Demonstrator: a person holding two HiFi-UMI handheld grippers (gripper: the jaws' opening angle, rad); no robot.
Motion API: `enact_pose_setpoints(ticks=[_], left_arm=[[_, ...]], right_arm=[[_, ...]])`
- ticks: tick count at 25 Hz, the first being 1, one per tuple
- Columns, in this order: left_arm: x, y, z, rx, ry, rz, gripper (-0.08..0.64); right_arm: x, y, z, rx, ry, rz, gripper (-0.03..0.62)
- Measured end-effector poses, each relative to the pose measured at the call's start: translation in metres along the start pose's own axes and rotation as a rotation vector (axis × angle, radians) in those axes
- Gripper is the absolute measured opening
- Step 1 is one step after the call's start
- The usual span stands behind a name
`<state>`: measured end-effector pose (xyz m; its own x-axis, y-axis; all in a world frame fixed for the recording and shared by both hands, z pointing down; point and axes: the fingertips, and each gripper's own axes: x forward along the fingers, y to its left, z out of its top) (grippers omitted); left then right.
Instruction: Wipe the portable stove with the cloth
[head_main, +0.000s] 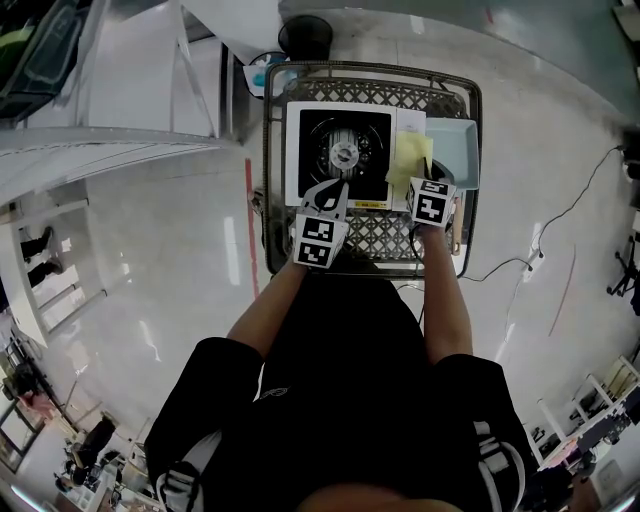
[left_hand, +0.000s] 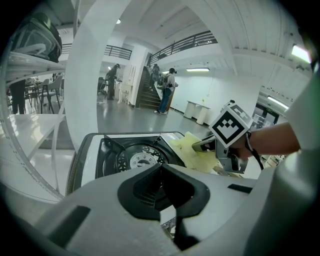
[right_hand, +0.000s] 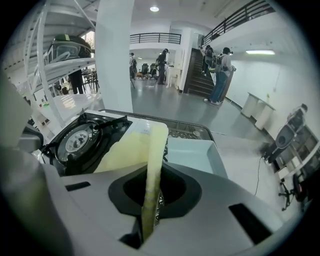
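Observation:
The portable stove (head_main: 345, 150), white with a black top and a round burner, lies in a wire cart (head_main: 380, 95). A yellow cloth (head_main: 412, 165) drapes over the stove's right edge. My right gripper (head_main: 424, 178) is shut on the cloth's near edge; in the right gripper view the cloth (right_hand: 130, 147) runs up from between the jaws of that gripper (right_hand: 151, 185) toward the stove (right_hand: 77, 137). My left gripper (head_main: 340, 190) hovers at the stove's front edge, shut with nothing in it. The left gripper view shows the burner (left_hand: 132, 157), the cloth (left_hand: 192, 150) and the right gripper (left_hand: 200, 146).
A pale blue tray (head_main: 455, 150) sits in the cart to the right of the stove, partly under the cloth. White shelving (head_main: 100, 150) stands to the left. A cable (head_main: 560, 230) trails over the floor on the right. People stand far off by a staircase (right_hand: 200, 80).

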<state>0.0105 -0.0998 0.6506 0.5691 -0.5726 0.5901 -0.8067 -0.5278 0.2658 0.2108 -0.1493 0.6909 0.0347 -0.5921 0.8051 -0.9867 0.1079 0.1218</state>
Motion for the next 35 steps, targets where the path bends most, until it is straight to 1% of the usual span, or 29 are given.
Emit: enact_pose_setpoints(ticks=[3, 7, 10, 12, 14, 17, 20, 22, 25, 29, 33, 35], left_arm=[[-0.002, -0.002, -0.001, 0.001, 0.002, 0.000, 0.021], [-0.009, -0.001, 0.002, 0.006, -0.004, 0.009, 0.021], [-0.019, 0.005, 0.002, -0.003, -0.004, 0.027, 0.021], [-0.025, 0.011, 0.005, -0.013, -0.012, 0.042, 0.021], [-0.032, 0.017, 0.011, -0.025, -0.024, 0.059, 0.021], [-0.043, 0.029, 0.023, -0.036, -0.048, 0.084, 0.021], [-0.057, 0.048, 0.039, -0.041, -0.088, 0.117, 0.021], [-0.067, 0.066, 0.050, -0.053, -0.115, 0.144, 0.021], [-0.081, 0.095, 0.062, -0.076, -0.144, 0.185, 0.021], [-0.097, 0.130, 0.069, -0.100, -0.164, 0.224, 0.021], [-0.110, 0.165, 0.064, -0.134, -0.158, 0.250, 0.021], [-0.111, 0.180, 0.056, -0.146, -0.143, 0.248, 0.021]], right_arm=[[0.004, -0.006, -0.007, 0.010, 0.012, -0.007, 0.012], [0.007, -0.017, -0.013, 0.065, 0.018, -0.013, 0.012], [0.001, -0.023, -0.010, 0.088, -0.004, -0.034, 0.012], [-0.007, -0.022, 0.003, 0.098, -0.051, -0.038, 0.012], [-0.017, -0.016, 0.023, 0.101, -0.102, -0.023, 0.012], [-0.038, 0.004, 0.066, 0.092, -0.193, 0.023, 0.012], [-0.059, 0.039, 0.123, 0.065, -0.304, 0.092, 0.012], [-0.070, 0.073, 0.161, 0.032, -0.368, 0.155, 0.012], [-0.077, 0.137, 0.200, -0.019, -0.414, 0.270, 0.012], [-0.071, 0.218, 0.214, -0.038, -0.389, 0.419, 0.012], [-0.051, 0.276, 0.212, -0.057, -0.325, 0.495, 0.012], [-0.031, 0.298, 0.202, -0.023, -0.259, 0.537, 0.012]])
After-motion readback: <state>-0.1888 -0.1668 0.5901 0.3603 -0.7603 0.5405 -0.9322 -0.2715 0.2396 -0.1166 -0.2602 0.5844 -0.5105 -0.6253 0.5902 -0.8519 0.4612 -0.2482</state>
